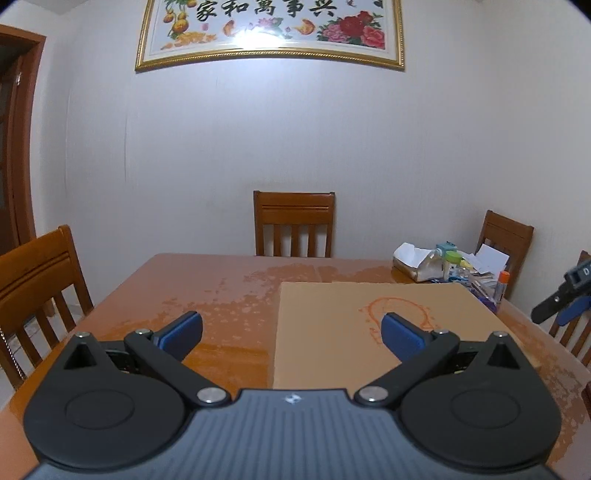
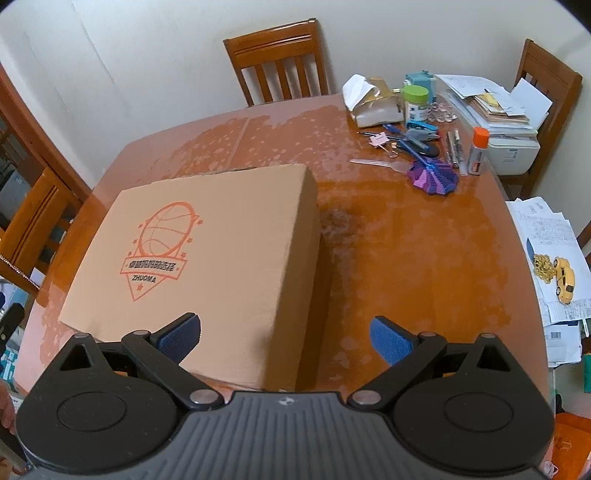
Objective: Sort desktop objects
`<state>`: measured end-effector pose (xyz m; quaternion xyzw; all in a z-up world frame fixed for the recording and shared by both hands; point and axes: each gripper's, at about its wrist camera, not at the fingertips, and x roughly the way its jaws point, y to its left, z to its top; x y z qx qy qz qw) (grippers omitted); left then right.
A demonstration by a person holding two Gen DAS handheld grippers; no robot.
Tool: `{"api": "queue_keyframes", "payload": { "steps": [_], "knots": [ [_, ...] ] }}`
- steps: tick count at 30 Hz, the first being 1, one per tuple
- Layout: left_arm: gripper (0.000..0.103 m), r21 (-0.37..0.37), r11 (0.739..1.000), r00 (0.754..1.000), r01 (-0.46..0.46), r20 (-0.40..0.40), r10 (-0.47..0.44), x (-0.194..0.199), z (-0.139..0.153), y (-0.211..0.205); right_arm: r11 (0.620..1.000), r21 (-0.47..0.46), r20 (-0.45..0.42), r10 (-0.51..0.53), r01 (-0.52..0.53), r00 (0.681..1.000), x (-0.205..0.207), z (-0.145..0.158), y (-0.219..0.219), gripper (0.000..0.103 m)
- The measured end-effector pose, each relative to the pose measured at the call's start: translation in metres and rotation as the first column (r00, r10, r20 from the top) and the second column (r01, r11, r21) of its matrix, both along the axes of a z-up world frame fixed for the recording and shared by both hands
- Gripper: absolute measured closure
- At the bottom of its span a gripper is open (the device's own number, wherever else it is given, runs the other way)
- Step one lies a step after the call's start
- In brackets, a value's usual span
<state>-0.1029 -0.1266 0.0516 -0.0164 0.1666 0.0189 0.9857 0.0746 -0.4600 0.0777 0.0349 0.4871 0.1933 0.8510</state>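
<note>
Both spread wide and empty: left gripper (image 1: pixel 291 332) and right gripper (image 2: pixel 284 338). Beneath and just ahead of each, one cardboard box (image 2: pixel 207 251) flat on the wooden table (image 2: pixel 406 258). Far ahead-right of the right gripper, one clutter pile: green-lidded jar (image 2: pixel 416 99), orange-capped bottle (image 2: pixel 478 149), purple folded toy (image 2: pixel 434 177), pens (image 2: pixel 406 136). Three chairs in the left view; up on the wall, one framed picture (image 1: pixel 269 33), missing from the right view. Only there: yellow toy car (image 2: pixel 564 280) on papers at right.

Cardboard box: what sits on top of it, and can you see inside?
Nothing rests on the cardboard box; its top shows only an orange basketball logo. It is closed, so any contents are hidden. Both grippers are open and empty.
</note>
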Motion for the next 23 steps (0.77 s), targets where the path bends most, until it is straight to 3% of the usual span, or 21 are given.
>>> {"api": "queue_keyframes", "payload": {
  "steps": [23],
  "knots": [
    [0.0,-0.005,1.0,0.999,-0.026,-0.041,0.026,0.008,-0.01,0.006,1.0,-0.013,-0.027,-0.007,0.007,1.0,0.002,-0.007,0.011,0.002]
  ]
}}
